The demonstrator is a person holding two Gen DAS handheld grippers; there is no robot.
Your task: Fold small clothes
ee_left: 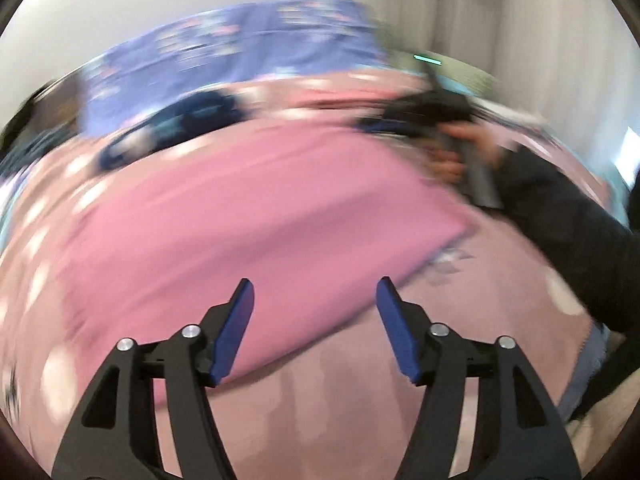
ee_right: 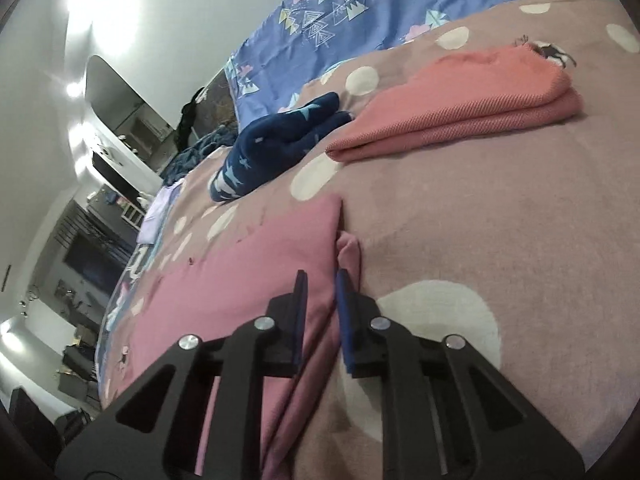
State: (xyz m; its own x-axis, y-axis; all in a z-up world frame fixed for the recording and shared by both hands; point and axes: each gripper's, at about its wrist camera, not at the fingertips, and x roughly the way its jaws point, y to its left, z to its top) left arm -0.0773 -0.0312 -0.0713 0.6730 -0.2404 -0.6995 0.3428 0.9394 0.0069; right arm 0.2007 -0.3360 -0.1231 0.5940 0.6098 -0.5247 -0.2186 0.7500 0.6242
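A pink garment [ee_left: 256, 216] lies flat on the spotted mauve blanket [ee_left: 340, 400]; the left wrist view is blurred by motion. My left gripper [ee_left: 316, 292] is open and empty, hovering over the garment's near edge. My right gripper [ee_right: 322, 280] is shut on a folded edge of the pink garment [ee_right: 248, 272] low on the bed. The right gripper also shows in the left wrist view [ee_left: 424, 116], held by a hand at the garment's far right corner.
A folded salmon garment [ee_right: 460, 100] and a navy star-print garment [ee_right: 280, 140] lie further back on the blanket [ee_right: 480, 220]. A blue patterned sheet [ee_right: 360, 8] lies behind them. Room furniture stands beyond the bed's left edge.
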